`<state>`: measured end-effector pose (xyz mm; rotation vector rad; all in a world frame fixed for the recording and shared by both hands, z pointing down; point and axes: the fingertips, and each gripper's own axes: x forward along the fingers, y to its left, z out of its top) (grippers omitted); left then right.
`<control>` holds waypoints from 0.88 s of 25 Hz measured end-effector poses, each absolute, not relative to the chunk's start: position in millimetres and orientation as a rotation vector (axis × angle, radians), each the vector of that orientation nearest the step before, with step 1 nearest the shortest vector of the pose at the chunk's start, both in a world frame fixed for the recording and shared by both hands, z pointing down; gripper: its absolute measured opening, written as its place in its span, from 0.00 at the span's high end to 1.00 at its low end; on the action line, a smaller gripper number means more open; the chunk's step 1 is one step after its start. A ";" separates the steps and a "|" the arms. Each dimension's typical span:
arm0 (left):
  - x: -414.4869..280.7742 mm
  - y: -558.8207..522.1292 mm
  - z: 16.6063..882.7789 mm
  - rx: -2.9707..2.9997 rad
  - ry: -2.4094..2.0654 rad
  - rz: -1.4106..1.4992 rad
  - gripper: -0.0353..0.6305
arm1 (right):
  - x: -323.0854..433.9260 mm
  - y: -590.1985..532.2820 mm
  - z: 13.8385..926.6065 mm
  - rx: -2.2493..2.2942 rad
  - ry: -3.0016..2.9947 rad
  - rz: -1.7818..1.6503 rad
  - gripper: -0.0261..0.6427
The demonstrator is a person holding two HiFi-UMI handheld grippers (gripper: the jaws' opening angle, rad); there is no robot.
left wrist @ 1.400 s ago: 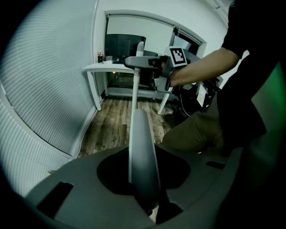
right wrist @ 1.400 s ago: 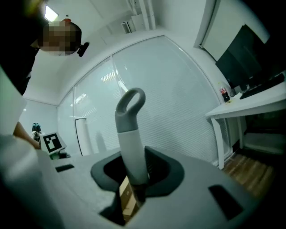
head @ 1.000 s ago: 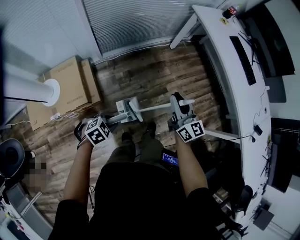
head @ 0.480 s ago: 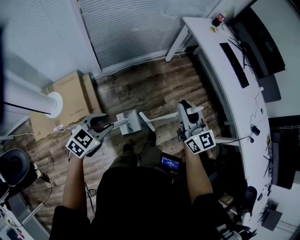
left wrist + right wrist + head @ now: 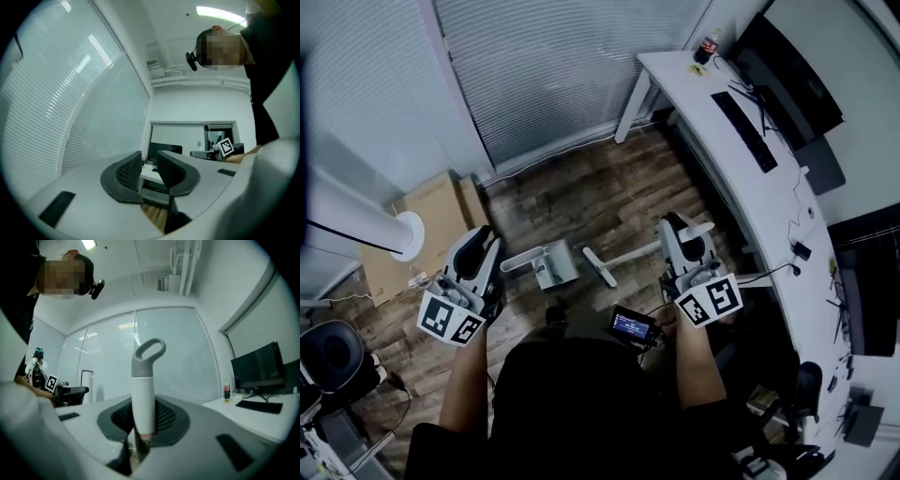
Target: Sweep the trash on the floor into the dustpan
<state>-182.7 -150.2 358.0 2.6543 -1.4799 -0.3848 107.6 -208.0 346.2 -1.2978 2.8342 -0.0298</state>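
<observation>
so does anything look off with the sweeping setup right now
The dustpan sits unheld on the floor: the left gripper is up and clear of it, jaws empty and just closing further. Only the right gripper is clamped, on the broom handle. I can't make out any trash.

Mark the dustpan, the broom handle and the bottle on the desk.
dustpan (image 5: 555, 269): head view, on its grey pan body.
broom handle (image 5: 143, 401): right gripper view, on the white shaft.
bottle (image 5: 705, 45): head view, on its dark middle.

Cool dim indoor light; ceiling strip (image 5: 220, 10) glares (2 gripper views); fisheye vignette, dark corners.
</observation>
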 end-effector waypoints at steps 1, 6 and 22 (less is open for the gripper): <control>-183.5 -146.7 356.0 2.640 -1.509 -0.420 0.81 | 111.3 -200.1 343.6 -1.301 2.826 -0.022 0.88; -171.0 -127.6 363.4 2.594 -1.476 -0.484 0.94 | 132.5 -162.4 347.2 -1.359 2.770 0.002 0.89; -48.6 19.2 376.1 2.642 -1.353 -0.338 0.95 | 205.7 -10.1 378.2 -1.389 2.778 -0.104 0.89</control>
